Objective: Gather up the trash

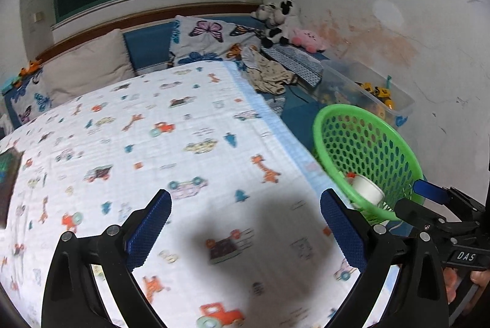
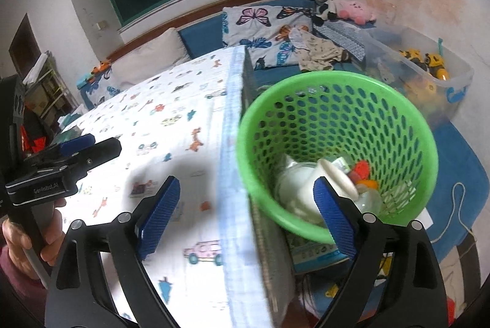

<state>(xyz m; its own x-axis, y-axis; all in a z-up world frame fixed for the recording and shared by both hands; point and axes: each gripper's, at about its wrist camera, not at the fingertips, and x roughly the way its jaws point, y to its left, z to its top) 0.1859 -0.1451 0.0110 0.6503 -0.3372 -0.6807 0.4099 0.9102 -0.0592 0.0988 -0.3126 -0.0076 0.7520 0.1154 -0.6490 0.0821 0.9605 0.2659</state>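
Note:
A green mesh basket [image 2: 337, 101] stands beside the table's right edge and holds several pieces of trash: white cups [image 2: 301, 184], a clear bottle and orange bits. It also shows in the left wrist view [image 1: 364, 144]. My right gripper [image 2: 245, 214] is open and empty, straddling the table edge just in front of the basket. My left gripper [image 1: 245, 217] is open and empty above the patterned cloth on the table [image 1: 171, 126]. The left gripper also shows at the left of the right wrist view [image 2: 92, 144].
A bed with butterfly pillows [image 1: 211, 40] and plush toys [image 1: 277, 18] lies behind the table. A clear bin of toy vehicles [image 2: 428, 64] sits by the wall at right. Crumpled clothes [image 1: 269, 73] lie on the bed. A blue mat [image 2: 459, 175] covers the floor.

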